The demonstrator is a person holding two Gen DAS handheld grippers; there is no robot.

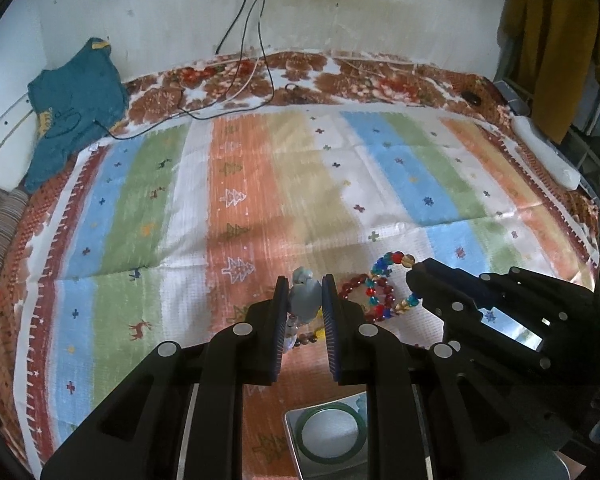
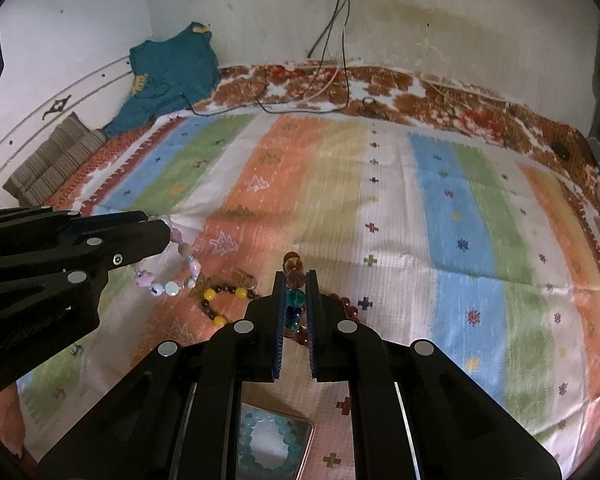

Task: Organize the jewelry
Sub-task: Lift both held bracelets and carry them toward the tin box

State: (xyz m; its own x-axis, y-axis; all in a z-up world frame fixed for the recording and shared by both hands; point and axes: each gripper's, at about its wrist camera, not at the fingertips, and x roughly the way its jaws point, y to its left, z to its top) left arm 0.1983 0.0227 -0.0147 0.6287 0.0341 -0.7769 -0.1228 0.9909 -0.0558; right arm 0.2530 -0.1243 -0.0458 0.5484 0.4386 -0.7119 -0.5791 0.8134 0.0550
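- On a bed spread with a striped cloth (image 1: 236, 184), two hand-held grippers work among beaded jewelry.
- Left gripper (image 1: 305, 300) is clamped on a pale bead bracelet (image 2: 180, 276); from its own camera a grey-blue bead sits between the jaws, and from the right wrist view the pink and white strand hangs from its tip above the cloth.
- Right gripper (image 2: 296, 300) is clenched on a multicolored bead bracelet (image 1: 388, 280), with teal, blue and amber beads stacked between the jaws; in the left wrist view its loop dangles from the tip.
- Dark red bead bracelet (image 1: 356, 286) lies on the cloth just beside the multicolored one, overlapping it in the left wrist view.
- Yellow and dark bead bracelet (image 2: 220, 304) rests on the orange stripe, between the two grippers.
- Near the front edge, a green bangle (image 1: 330, 432) lies in a metal tray (image 1: 296, 452); a light blue bead bracelet (image 2: 268, 440) lies in another tray (image 2: 306, 448).
- No readable writing or brand shows anywhere.
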